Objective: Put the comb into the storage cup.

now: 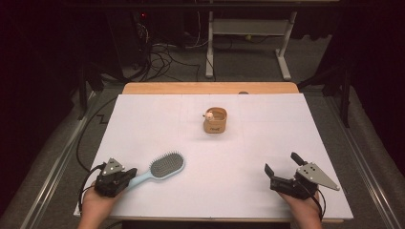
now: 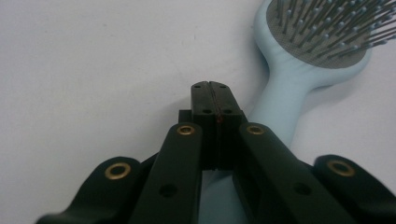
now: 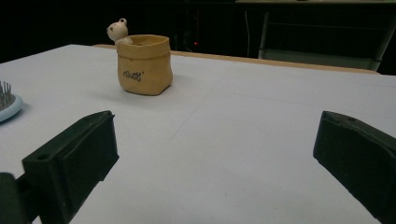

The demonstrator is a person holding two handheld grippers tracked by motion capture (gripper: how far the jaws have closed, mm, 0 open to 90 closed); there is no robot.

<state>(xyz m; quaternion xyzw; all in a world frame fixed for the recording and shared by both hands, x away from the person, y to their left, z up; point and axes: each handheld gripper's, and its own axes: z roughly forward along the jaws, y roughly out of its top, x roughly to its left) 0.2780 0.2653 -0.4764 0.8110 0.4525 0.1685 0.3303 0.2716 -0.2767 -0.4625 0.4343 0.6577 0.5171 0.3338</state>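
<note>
hairbrush point(image 1: 162, 168) handle lies under the closed left gripper point(image 2: 215, 100).

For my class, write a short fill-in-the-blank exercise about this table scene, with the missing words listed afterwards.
1. The light blue hairbrush lies with its bristles facing ____.
2. The left tool has its jaws ____ above the brush handle.
3. The right tool has its jaws ____.
4. A small ____ figure peeks over the rim of the tan pot.

Missing words: up; shut; open; bear
</note>
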